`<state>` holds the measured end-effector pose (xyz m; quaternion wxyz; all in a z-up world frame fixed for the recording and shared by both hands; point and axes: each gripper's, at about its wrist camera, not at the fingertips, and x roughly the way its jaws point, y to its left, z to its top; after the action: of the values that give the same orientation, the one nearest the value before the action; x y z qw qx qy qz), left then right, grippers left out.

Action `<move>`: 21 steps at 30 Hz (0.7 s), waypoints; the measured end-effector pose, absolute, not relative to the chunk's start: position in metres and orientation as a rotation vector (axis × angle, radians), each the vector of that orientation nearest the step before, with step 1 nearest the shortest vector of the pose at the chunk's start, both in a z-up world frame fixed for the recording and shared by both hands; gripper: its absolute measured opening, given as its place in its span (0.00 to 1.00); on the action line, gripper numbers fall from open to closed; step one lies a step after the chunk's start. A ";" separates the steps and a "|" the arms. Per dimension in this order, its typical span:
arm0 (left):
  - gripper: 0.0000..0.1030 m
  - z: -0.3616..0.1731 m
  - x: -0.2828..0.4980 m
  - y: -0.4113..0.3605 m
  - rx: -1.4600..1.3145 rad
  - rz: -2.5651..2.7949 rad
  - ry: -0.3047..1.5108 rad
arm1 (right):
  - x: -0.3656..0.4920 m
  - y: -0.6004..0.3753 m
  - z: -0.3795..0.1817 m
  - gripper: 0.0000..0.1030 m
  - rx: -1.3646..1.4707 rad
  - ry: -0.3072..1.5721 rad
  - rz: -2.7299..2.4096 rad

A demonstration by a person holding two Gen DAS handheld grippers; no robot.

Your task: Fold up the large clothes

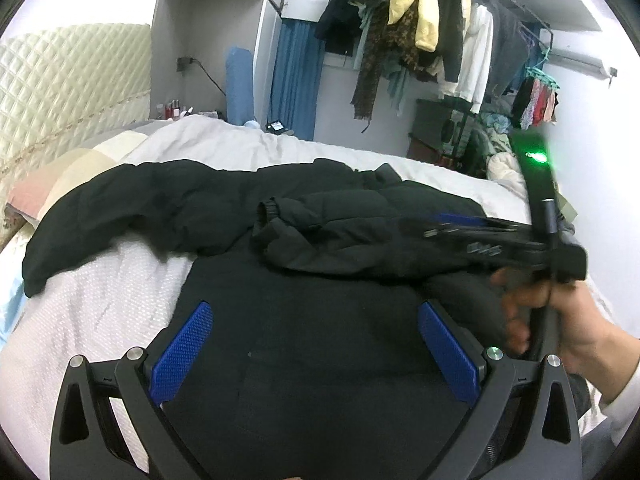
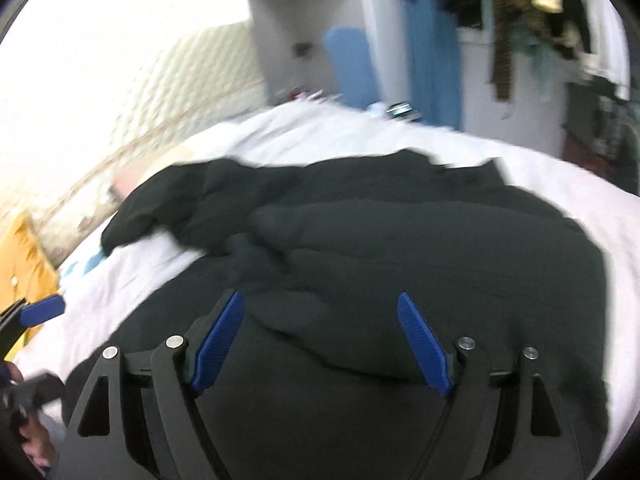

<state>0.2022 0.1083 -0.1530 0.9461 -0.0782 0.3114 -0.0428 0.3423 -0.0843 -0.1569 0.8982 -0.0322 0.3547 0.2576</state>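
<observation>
A large black padded jacket (image 1: 304, 320) lies spread on the white bed (image 1: 100, 320). One sleeve, with its elastic cuff (image 1: 266, 214), is folded across the body; the other sleeve (image 1: 92, 224) stretches out to the left. My left gripper (image 1: 315, 308) hovers open over the jacket's lower body with nothing between its blue pads. My right gripper (image 2: 320, 296) is open above the jacket (image 2: 440, 260), its pads touching nothing. In the left wrist view the right gripper (image 1: 500, 240) shows blurred at the right, held by a hand (image 1: 568, 316). The left gripper's blue pad (image 2: 40, 309) shows at the right view's left edge.
A cream quilted headboard (image 1: 72, 88) stands behind the bed at the left. A rail crowded with hanging clothes (image 1: 420, 32) and a blue curtain (image 1: 296, 80) fill the far wall. Small bottles (image 1: 174, 110) sit by the bed's far corner. Bare sheet shows left of the jacket.
</observation>
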 end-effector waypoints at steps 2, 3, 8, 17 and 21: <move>1.00 -0.151 0.198 0.102 -0.154 -0.089 0.626 | 0.340 -0.112 -0.152 0.76 -0.072 0.714 0.455; 1.00 -0.151 0.196 0.098 -0.149 -0.087 0.620 | 0.339 -0.129 -0.151 0.76 -0.069 0.708 0.413; 1.00 -0.150 0.190 0.088 -0.147 -0.078 0.608 | 0.341 -0.203 -0.160 0.76 -0.022 0.729 0.236; 1.00 -0.157 0.194 0.072 -0.077 -0.054 0.650 | 0.361 -0.279 -0.198 0.73 0.090 0.832 0.130; 1.00 -0.155 0.196 0.071 -0.077 -0.048 0.659 | 0.368 -0.283 -0.221 0.65 0.060 0.884 0.131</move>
<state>0.1956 0.0708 -0.1553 0.9451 -0.0376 0.3236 -0.0235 0.3676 -0.2826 -0.2215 0.9013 0.0289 0.4276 0.0632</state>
